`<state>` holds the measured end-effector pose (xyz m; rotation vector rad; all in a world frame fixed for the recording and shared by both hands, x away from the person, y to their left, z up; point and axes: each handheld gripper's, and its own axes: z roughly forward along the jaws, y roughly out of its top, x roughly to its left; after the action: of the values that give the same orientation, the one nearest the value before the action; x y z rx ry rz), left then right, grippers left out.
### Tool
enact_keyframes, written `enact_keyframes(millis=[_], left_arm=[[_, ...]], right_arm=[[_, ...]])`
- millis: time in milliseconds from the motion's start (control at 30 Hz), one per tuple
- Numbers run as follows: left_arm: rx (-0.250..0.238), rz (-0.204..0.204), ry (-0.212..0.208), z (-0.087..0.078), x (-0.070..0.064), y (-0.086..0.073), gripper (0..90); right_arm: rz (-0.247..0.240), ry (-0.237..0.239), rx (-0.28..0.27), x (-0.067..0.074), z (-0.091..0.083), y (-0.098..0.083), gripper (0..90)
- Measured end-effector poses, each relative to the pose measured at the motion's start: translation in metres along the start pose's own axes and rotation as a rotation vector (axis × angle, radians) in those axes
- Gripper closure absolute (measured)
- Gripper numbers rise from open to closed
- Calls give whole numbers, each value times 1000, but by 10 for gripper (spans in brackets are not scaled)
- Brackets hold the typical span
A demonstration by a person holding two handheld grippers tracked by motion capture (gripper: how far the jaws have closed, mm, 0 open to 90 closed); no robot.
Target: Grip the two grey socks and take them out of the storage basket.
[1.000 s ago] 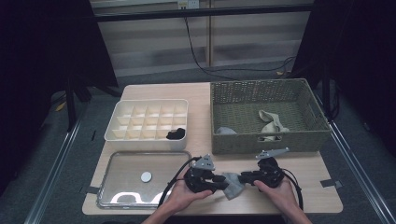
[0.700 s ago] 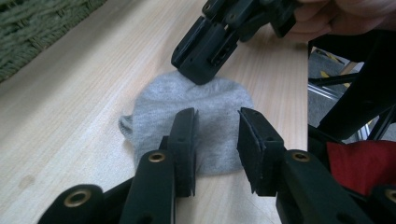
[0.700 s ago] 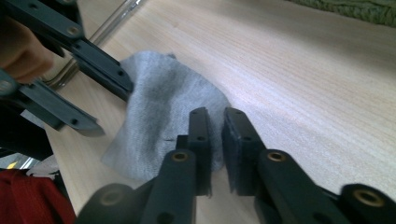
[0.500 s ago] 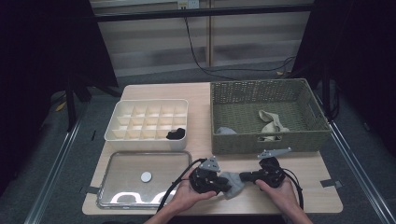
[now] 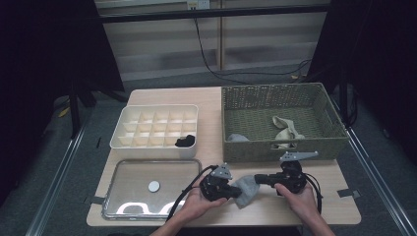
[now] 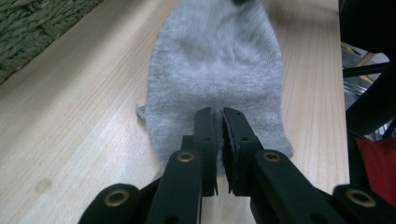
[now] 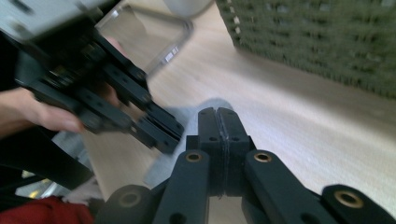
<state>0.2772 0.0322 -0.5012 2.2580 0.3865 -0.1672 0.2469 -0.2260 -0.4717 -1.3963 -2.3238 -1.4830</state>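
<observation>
High view, lower centre: we pinch the grey sock [image 5: 247,189] with both grippers' fingers clenched; thin fabric may slip out.

Recording rig in a lab or studio is indicated: wooden counter [image 5: 211,98] ringed by black curtains [image 5: 54,59], metal frame rails [image 5: 54,189] at floor level, cables [image 5: 206,49] hung down the slatted back wall, grey carpet seen underneath
</observation>
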Motion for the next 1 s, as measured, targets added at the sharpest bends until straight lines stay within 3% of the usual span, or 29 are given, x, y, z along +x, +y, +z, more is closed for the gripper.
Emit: enact_keyframes(millis=[33, 67, 233, 433, 533, 700, 767, 933, 1000], left_arm=[[14, 17, 2, 0, 1, 1, 844], [-3, 6, -10, 3, 2, 2, 844], [13, 18, -6, 9, 2, 9, 844], [-5, 16, -1, 12, 0, 12, 812], [-8, 27, 2, 2, -1, 12, 785], [-49, -7, 3, -23, 0, 7, 793], [-23, 4, 14, -30, 0, 2, 814], [12, -1, 12, -30, 2, -7, 845], [-4, -14, 11, -26, 3, -8, 857]], right_arm=[[0, 5, -8, 0, -1, 1, 900], [-8, 8, -14, 1, -2, 2, 900], [-16, 21, -38, 5, -7, 6, 900], [-17, 29, -53, 7, -8, 8, 900], [-21, 30, -53, 8, -8, 10, 900], [-27, 27, -59, 10, -8, 11, 900], [-30, 22, -59, 10, -8, 12, 900], [-31, 25, -64, 14, -8, 15, 900], [-40, 32, -61, 17, -6, 16, 900]])
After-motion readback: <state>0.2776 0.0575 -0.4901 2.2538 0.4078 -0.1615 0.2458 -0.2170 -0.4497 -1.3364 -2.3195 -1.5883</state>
